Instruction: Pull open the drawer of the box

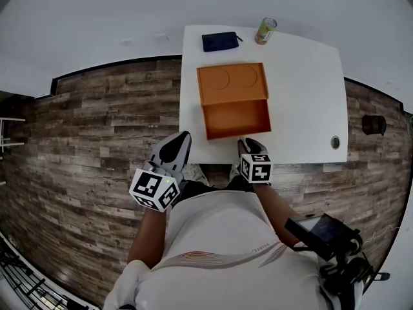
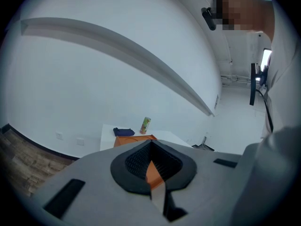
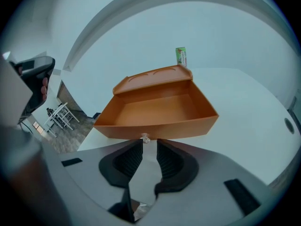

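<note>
One orange drawer (image 1: 236,119) pulled out, empty; L fingers (image 2: 135,162) clenched, R fingers (image 3: 126,162) parted.

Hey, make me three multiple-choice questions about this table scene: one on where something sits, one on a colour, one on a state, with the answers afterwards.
1. Where does the green can stand?
A. at the table's far edge, near the dark blue pouch
B. on the wooden floor
C. in the person's hand

2. What colour is the box?
A. white
B. orange
C. black

3. How is the drawer?
A. pushed fully shut
B. taken out and lying on the floor
C. pulled open and empty

Answers:
1 A, the can stands beyond the box, right of the pouch in the head view.
2 B, it is orange against the white table.
3 C, its bare inside shows, with the open right claw just short of its small knob.
</note>
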`<state>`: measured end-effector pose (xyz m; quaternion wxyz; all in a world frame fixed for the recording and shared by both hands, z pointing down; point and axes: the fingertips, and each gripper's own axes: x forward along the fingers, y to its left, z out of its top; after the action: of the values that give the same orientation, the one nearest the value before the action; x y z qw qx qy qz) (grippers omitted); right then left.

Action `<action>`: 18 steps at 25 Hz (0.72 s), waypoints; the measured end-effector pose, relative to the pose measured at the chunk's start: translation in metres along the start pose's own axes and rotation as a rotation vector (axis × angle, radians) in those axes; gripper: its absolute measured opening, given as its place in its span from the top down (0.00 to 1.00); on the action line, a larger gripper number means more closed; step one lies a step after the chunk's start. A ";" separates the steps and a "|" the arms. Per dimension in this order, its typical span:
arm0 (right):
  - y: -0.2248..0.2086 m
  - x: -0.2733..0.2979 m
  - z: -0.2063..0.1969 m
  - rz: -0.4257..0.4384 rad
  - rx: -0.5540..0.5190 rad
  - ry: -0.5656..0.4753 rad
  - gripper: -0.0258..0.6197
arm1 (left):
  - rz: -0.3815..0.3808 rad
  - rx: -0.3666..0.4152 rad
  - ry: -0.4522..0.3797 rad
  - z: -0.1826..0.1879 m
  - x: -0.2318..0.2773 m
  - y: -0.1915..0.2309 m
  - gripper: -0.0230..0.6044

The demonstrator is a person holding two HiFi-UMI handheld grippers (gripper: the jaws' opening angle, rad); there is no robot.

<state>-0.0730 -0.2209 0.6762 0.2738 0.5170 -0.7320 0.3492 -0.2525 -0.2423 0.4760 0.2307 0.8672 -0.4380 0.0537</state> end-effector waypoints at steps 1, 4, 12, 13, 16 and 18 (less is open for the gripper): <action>-0.002 -0.008 0.003 -0.006 0.008 -0.018 0.83 | -0.004 0.001 -0.001 0.001 -0.001 -0.001 0.95; -0.007 -0.035 0.025 -0.027 0.012 -0.111 0.86 | -0.017 0.003 -0.012 0.004 -0.001 -0.003 0.95; 0.023 -0.136 0.143 -0.041 -0.092 -0.533 0.95 | -0.093 0.040 -0.028 0.008 -0.026 -0.003 0.95; 0.029 -0.151 0.157 -0.035 -0.103 -0.584 0.95 | -0.100 0.048 -0.029 0.009 -0.031 -0.001 0.95; 0.046 -0.192 0.193 -0.006 -0.143 -0.703 0.95 | -0.095 0.065 -0.053 0.018 -0.041 0.002 0.95; 0.053 -0.211 0.206 0.024 -0.167 -0.753 0.95 | -0.081 0.067 -0.083 0.026 -0.045 -0.002 0.95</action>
<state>-0.0647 -0.2529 0.3785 0.0229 0.5764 -0.8132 0.0771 -0.2814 -0.2195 0.4393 0.1851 0.8929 -0.4098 0.0232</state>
